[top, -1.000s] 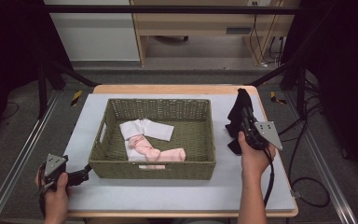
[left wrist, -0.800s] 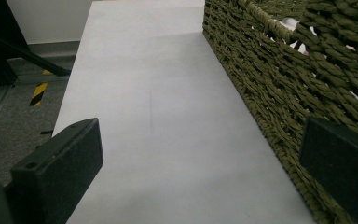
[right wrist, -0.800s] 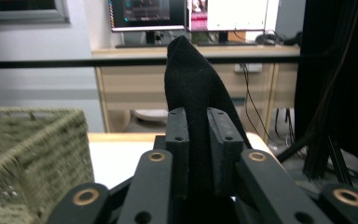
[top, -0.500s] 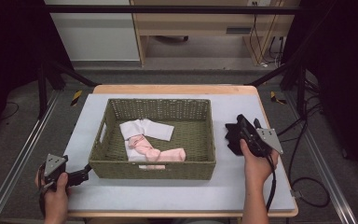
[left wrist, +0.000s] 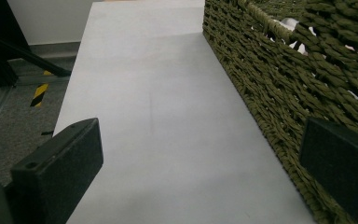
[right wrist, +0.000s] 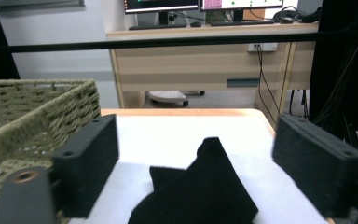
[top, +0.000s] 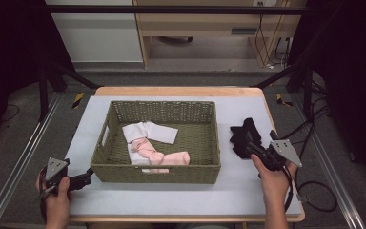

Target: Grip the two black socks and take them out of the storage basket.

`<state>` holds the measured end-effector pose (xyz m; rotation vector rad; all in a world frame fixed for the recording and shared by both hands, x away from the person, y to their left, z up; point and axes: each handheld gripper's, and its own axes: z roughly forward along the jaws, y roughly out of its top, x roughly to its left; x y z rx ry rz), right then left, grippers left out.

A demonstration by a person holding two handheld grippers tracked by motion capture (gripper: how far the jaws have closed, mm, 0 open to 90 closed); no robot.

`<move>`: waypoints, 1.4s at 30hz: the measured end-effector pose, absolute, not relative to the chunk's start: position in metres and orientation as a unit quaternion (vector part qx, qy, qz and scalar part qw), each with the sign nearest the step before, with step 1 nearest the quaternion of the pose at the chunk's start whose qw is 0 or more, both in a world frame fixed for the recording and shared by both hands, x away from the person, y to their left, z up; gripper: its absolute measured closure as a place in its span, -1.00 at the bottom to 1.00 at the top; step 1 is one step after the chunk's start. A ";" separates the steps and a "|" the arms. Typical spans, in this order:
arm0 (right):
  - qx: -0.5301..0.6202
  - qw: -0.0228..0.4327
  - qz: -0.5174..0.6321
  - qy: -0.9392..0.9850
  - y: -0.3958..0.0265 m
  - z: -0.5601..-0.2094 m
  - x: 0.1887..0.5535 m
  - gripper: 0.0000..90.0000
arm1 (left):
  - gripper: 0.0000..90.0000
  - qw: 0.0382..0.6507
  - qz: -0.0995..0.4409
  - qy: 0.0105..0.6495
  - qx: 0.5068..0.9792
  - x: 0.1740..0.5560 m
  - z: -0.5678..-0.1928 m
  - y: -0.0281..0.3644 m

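Right gripper [top: 249, 146]: at 3 o'clock of the basket [top: 105, 143], jaws just opened wide, gripping nothing.
Black cloth [top: 240, 137]: crumpled on the table [top: 248, 191], between and ahead of the spread jaws, untouched by the pads.
Left gripper [top: 86, 179]: at the basket's 7 o'clock corner, jaws apart, holding nothing.
Basket contents: white cloth [top: 152, 131], pink socks [top: 164, 157].

we see the wicker basket [top: 157, 167] mid-table [top: 181, 195] with socks [top: 155, 143] in it, a crumpled cloth [top: 240, 136] on the table to its right, the left gripper [top: 88, 179] by its near left corner.
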<state>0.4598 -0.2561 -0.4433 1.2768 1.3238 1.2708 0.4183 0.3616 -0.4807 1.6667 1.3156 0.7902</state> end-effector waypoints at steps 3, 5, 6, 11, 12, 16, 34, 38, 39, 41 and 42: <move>0.521 0.431 0.509 0.533 -0.259 -0.442 0.451 -0.80 | -1.00 0.424 0.317 0.526 0.666 0.418 -0.481 0.361; 0.520 0.429 0.511 0.533 -0.262 -0.442 0.446 -0.85 | -1.00 0.424 0.317 0.526 0.666 0.418 -0.481 0.361; 0.518 0.425 0.513 0.536 -0.264 -0.442 0.443 -0.86 | -1.00 0.424 0.317 0.525 0.666 0.418 -0.481 0.361; 0.508 0.409 0.524 0.547 -0.271 -0.443 0.430 -0.94 | -1.00 0.423 0.318 0.525 0.666 0.418 -0.481 0.361; 0.507 0.411 0.524 0.547 -0.273 -0.443 0.428 -0.94 | -1.00 0.423 0.318 0.525 0.666 0.418 -0.481 0.361; 0.509 0.411 0.516 0.553 -0.279 -0.446 0.421 -0.95 | -1.00 0.424 0.318 0.525 0.666 0.418 -0.481 0.361; 0.551 0.408 0.494 0.534 -0.316 -0.479 0.384 -0.95 | -1.00 0.423 0.322 0.523 0.666 0.417 -0.481 0.360; 0.560 0.407 0.499 0.521 -0.321 -0.485 0.381 -0.95 | -1.00 0.423 0.322 0.523 0.666 0.417 -0.481 0.360; 0.561 0.410 0.499 0.517 -0.321 -0.485 0.380 -0.94 | -1.00 0.423 0.322 0.524 0.666 0.417 -0.481 0.360; 0.560 0.413 0.497 0.519 -0.319 -0.486 0.380 -0.93 | -1.00 0.423 0.321 0.525 0.665 0.417 -0.481 0.361; 0.557 0.415 0.496 0.521 -0.319 -0.486 0.380 -0.93 | -1.00 0.423 0.321 0.524 0.666 0.418 -0.481 0.361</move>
